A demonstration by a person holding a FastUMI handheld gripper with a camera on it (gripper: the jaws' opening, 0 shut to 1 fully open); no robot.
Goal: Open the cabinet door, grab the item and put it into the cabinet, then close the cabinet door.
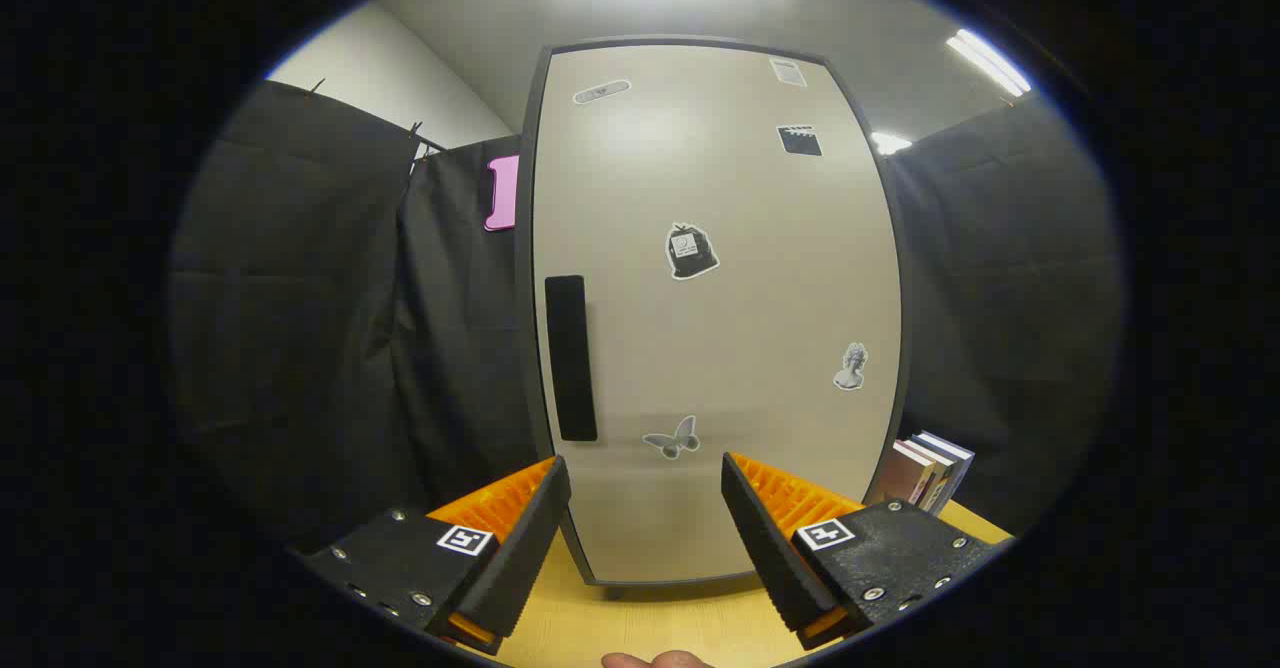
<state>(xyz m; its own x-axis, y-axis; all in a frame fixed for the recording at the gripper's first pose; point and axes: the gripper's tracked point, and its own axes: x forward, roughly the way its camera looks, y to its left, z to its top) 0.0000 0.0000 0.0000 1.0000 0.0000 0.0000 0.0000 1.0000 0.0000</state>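
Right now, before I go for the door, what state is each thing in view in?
Cabinet door: closed, flush in its frame.
Door handle: upright black bar near the door's left edge, untouched.
Gripper: open, fingers apart and holding nothing, just short of the door.
Books: standing upright on the table, right of the cabinet.

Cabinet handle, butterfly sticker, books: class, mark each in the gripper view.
Handle (571,358): gripper view, middle of the dark bar.
Butterfly sticker (671,438): gripper view, its body.
Books (928,470): gripper view, upright spines.
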